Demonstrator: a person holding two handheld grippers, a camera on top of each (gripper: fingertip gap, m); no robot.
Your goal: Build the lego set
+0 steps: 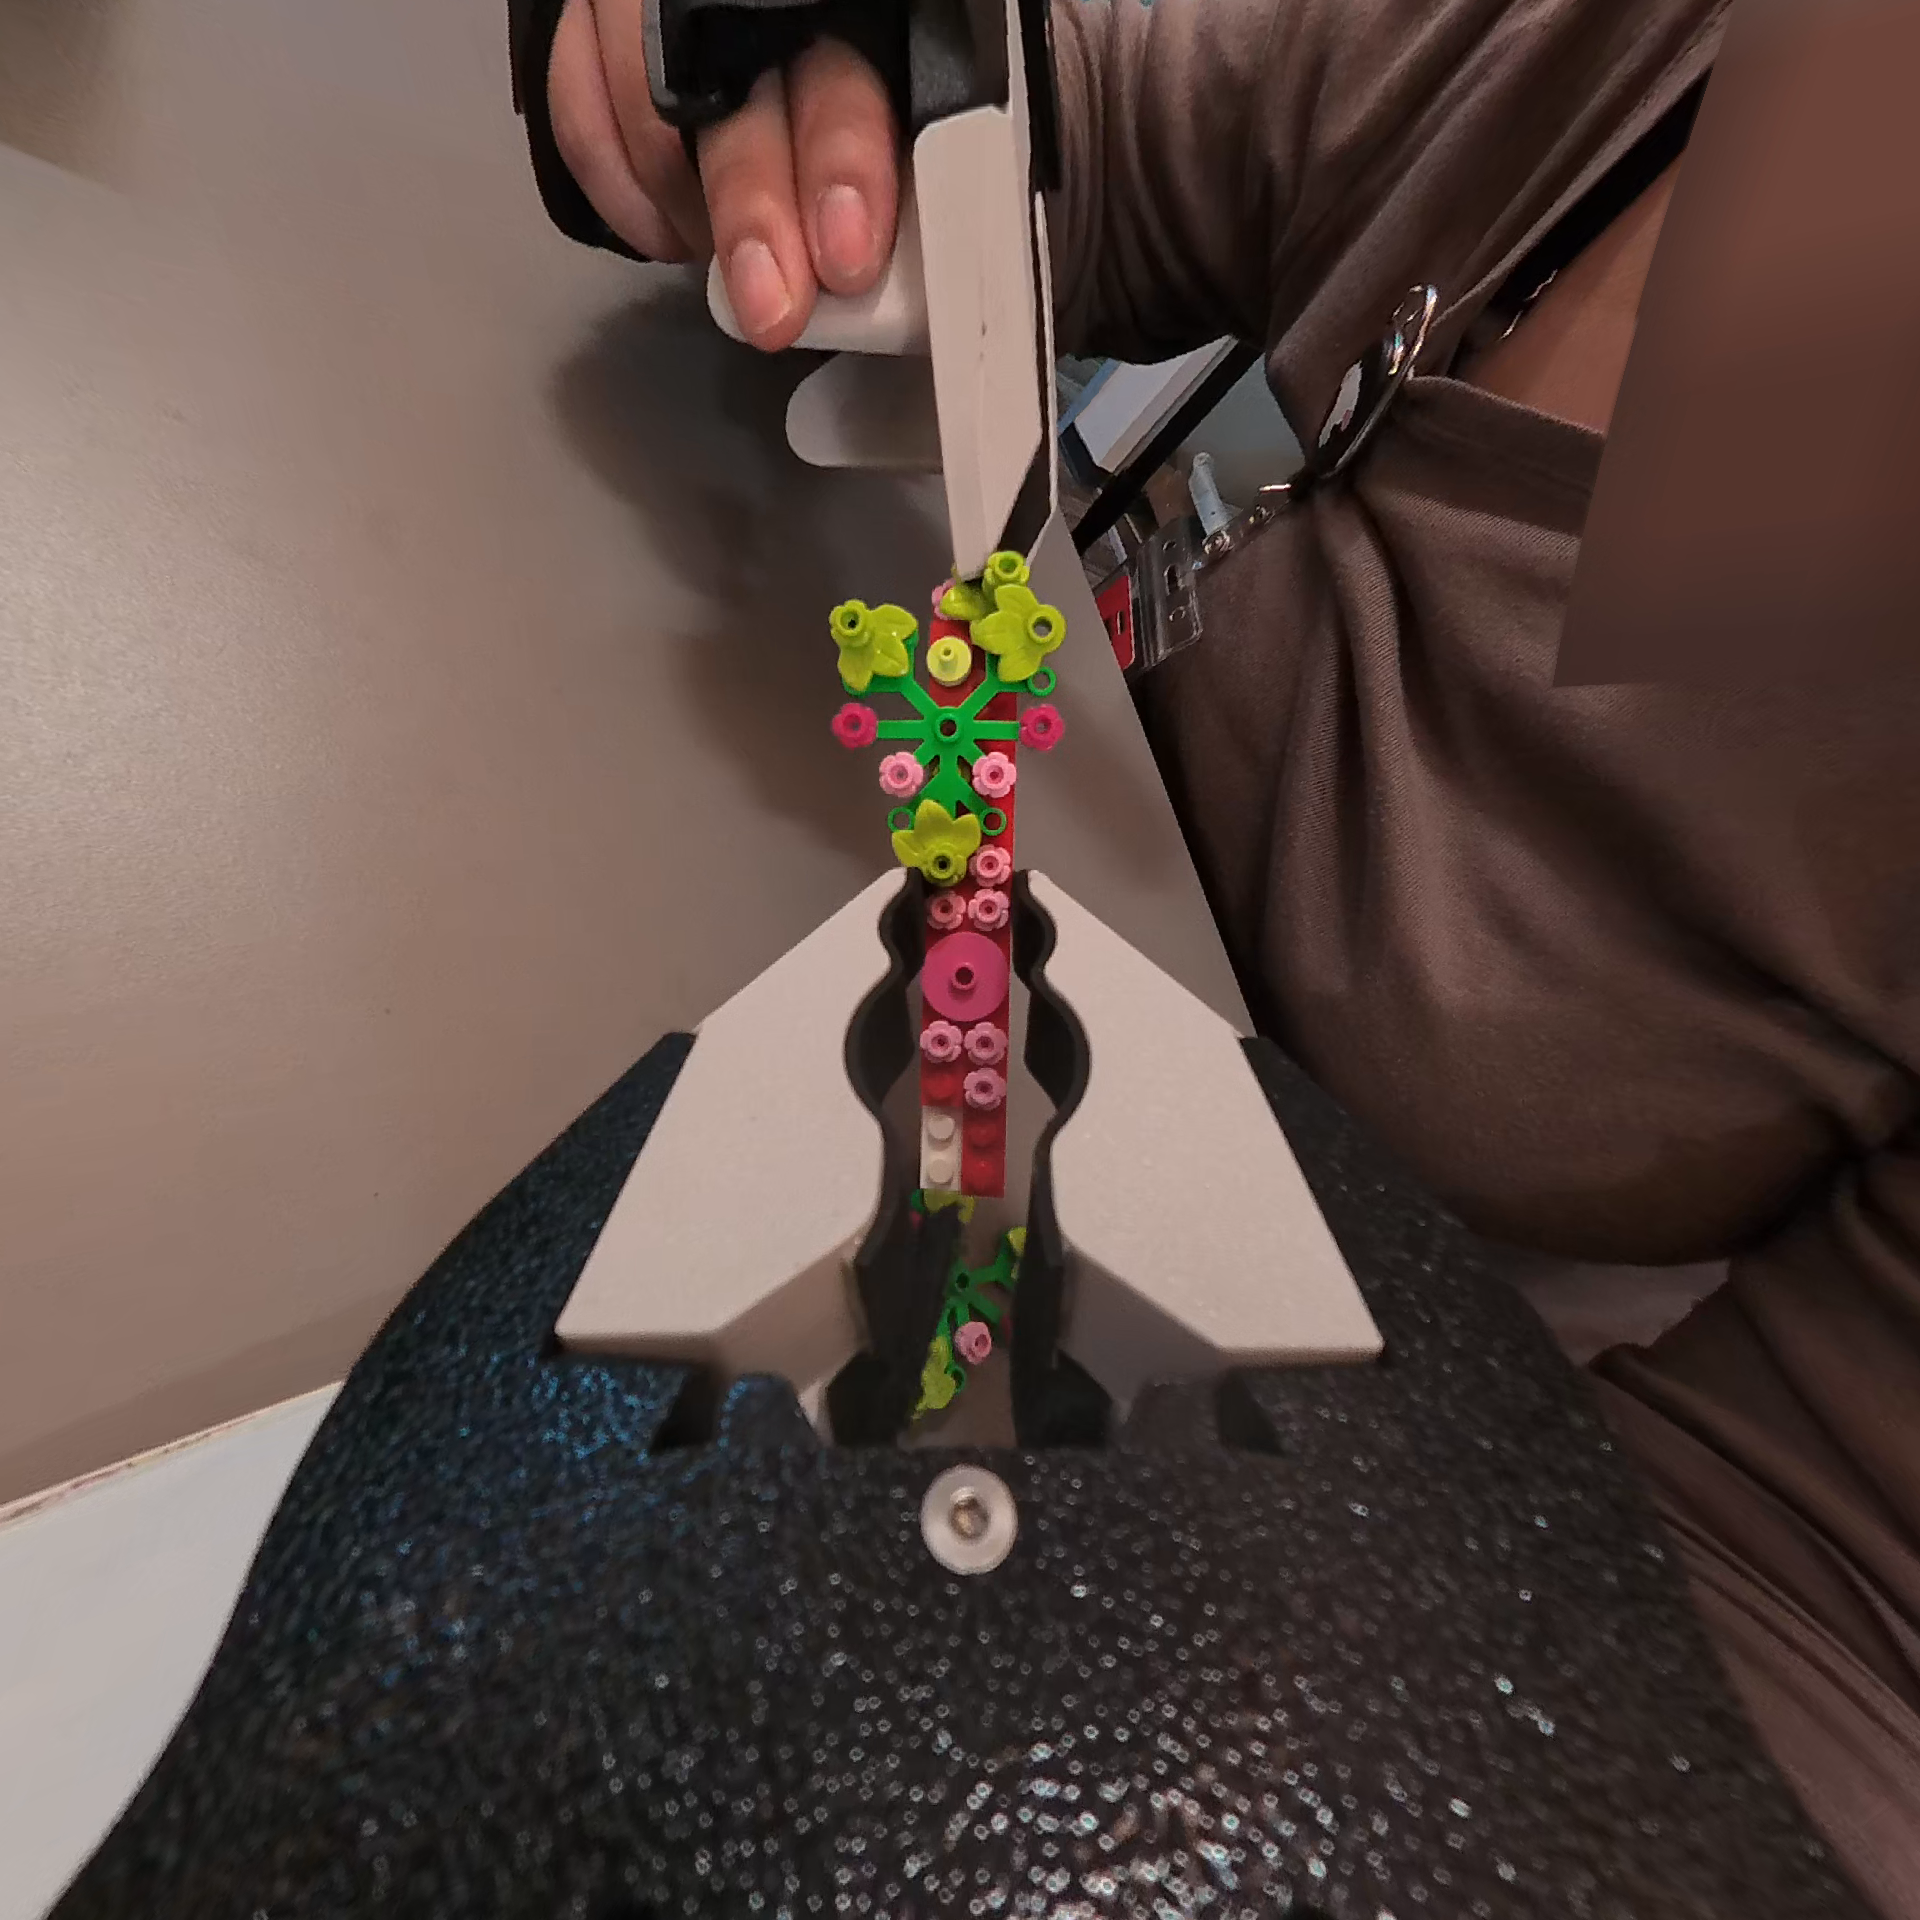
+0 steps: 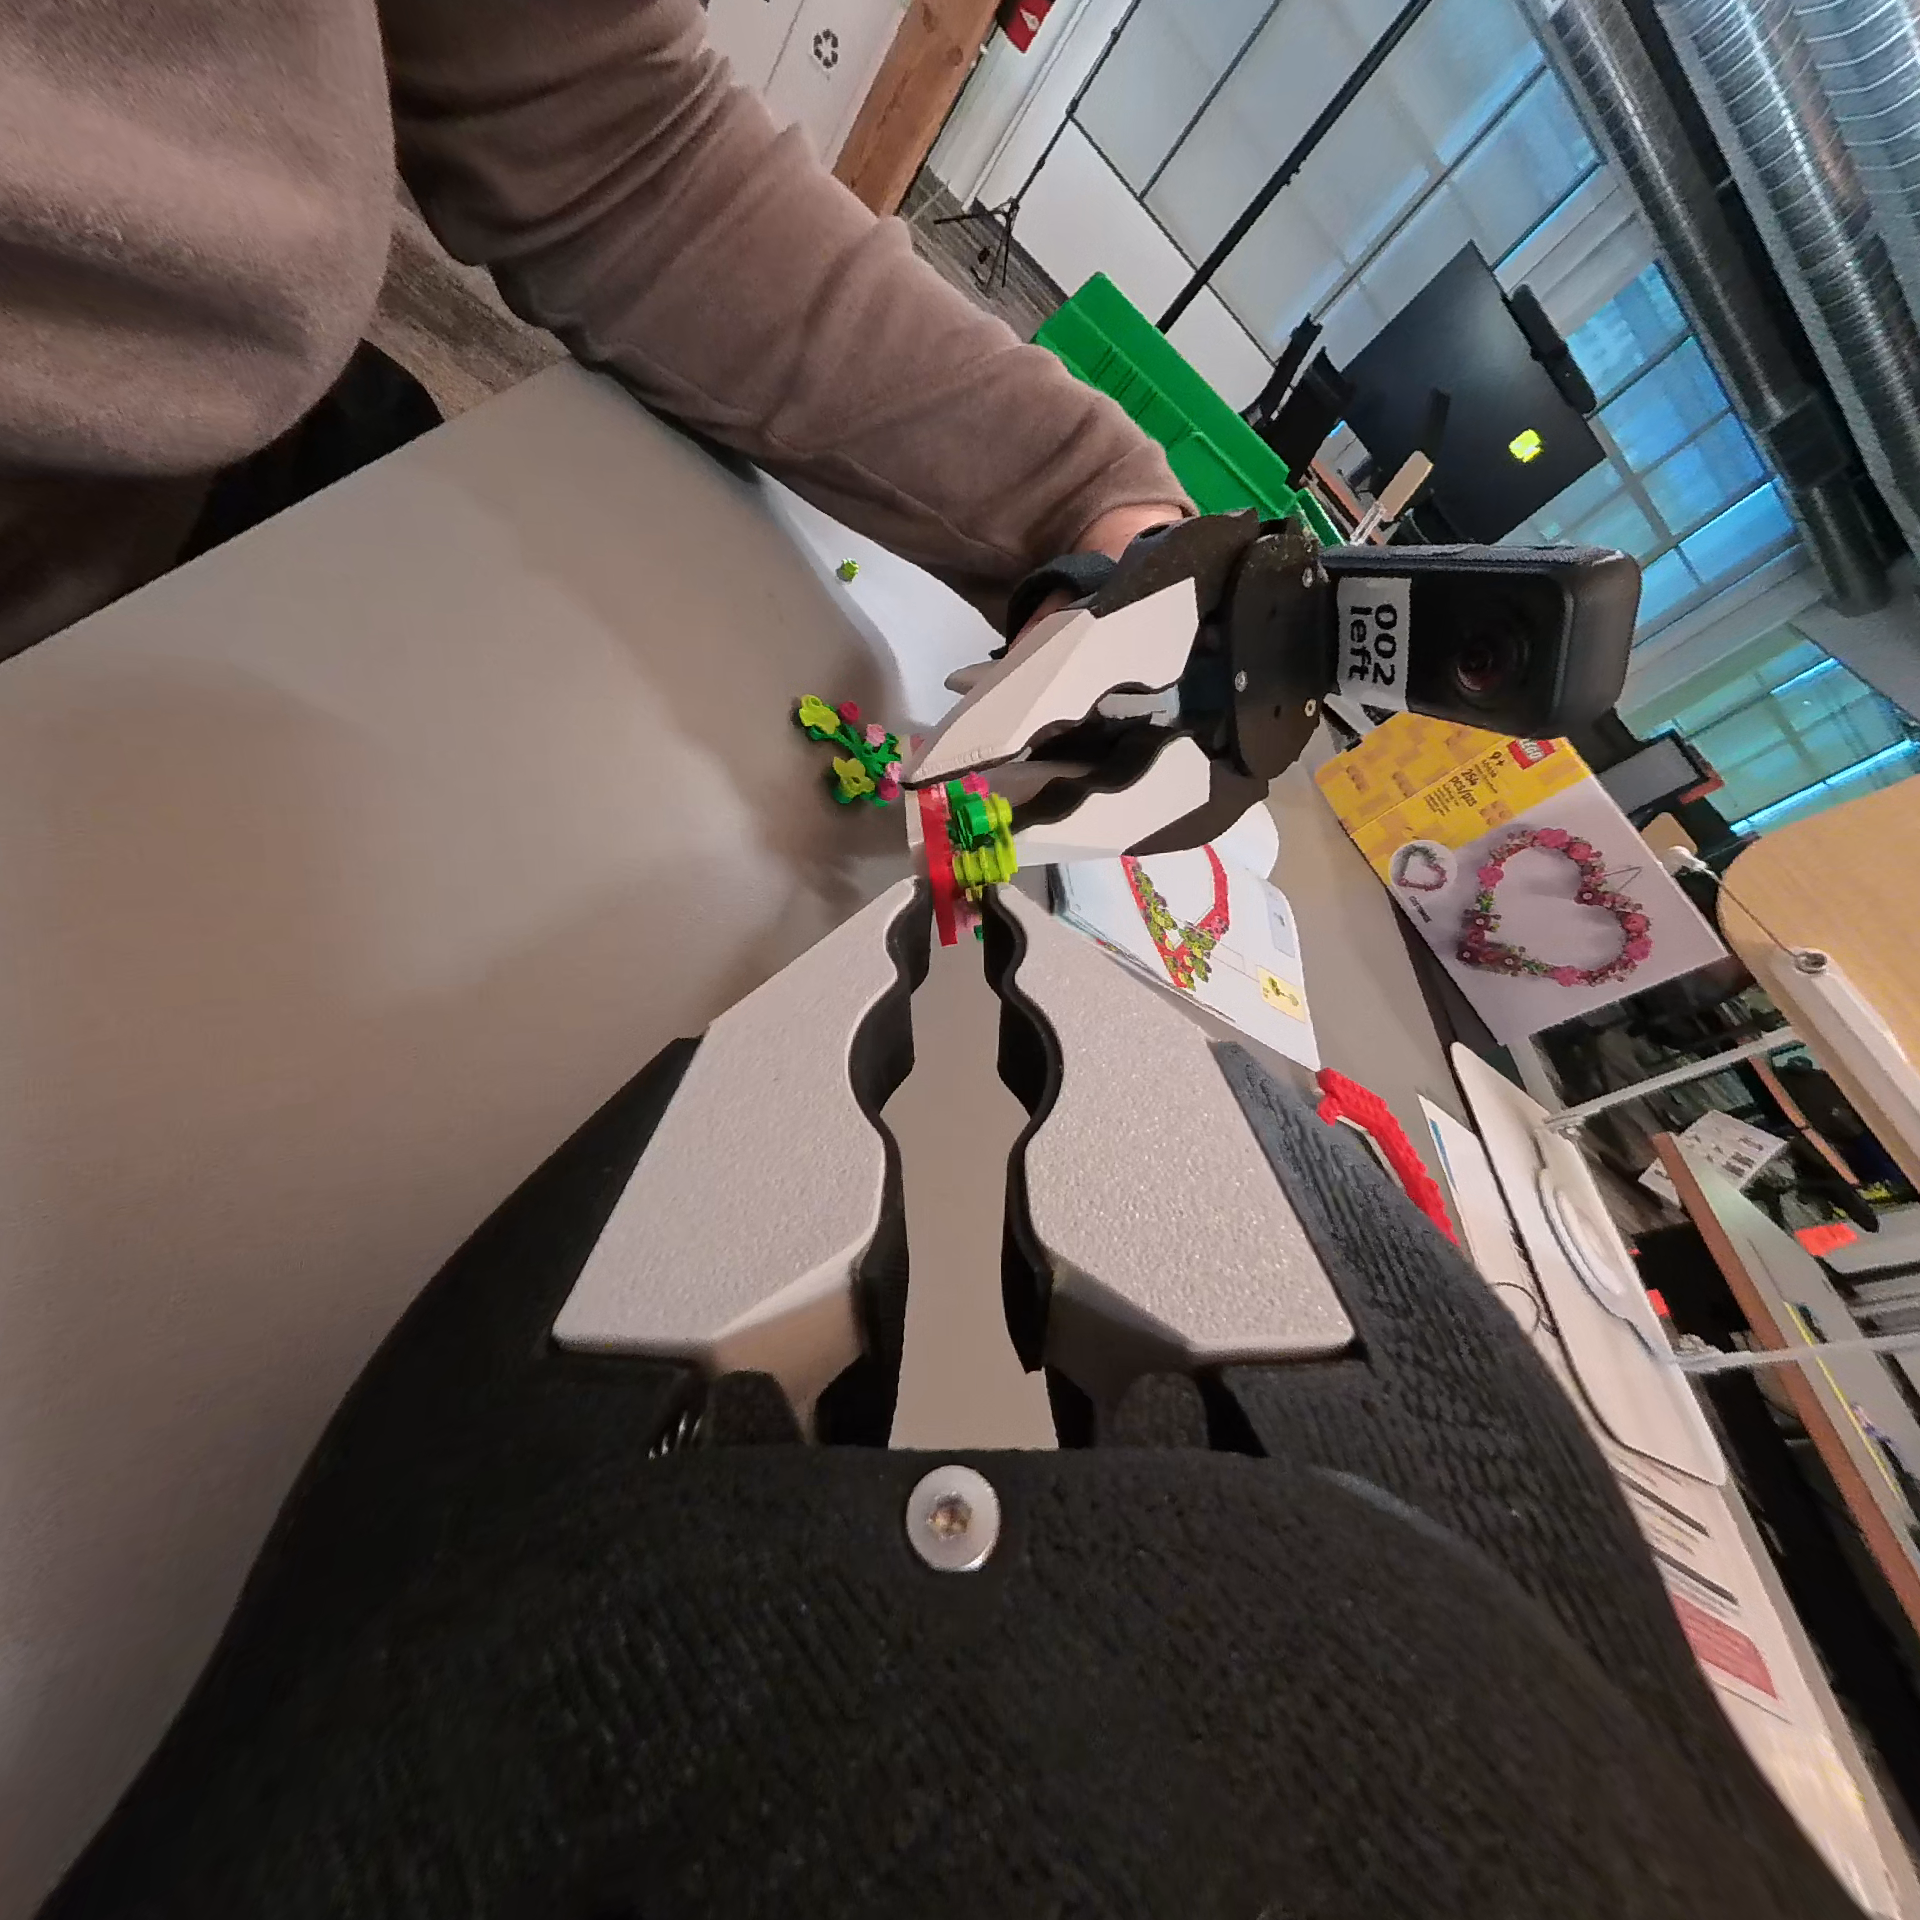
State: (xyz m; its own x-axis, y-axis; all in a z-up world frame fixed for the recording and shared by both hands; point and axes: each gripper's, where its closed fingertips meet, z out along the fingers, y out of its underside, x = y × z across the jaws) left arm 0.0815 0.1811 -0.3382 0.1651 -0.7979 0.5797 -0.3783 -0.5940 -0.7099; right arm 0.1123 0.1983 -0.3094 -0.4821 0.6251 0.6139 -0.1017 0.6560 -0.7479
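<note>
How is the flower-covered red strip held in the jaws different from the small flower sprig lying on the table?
The red strip is held in the air, gripped by both the left gripper and the right gripper; the flower sprig lies loose on the table. The strip has a long red base with many flowers; the sprig is smaller, with no red base in view. Both carry lime leaves and pink flowers.

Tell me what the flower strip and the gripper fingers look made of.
Flower strip: hard glossy plastic, judging by moulded studs and saturated colours. Left gripper fingers: matte, faintly grainy light-grey shells, probably printed plastic; their wavy black inner pads look rubbery, though that is uncertain.
</note>
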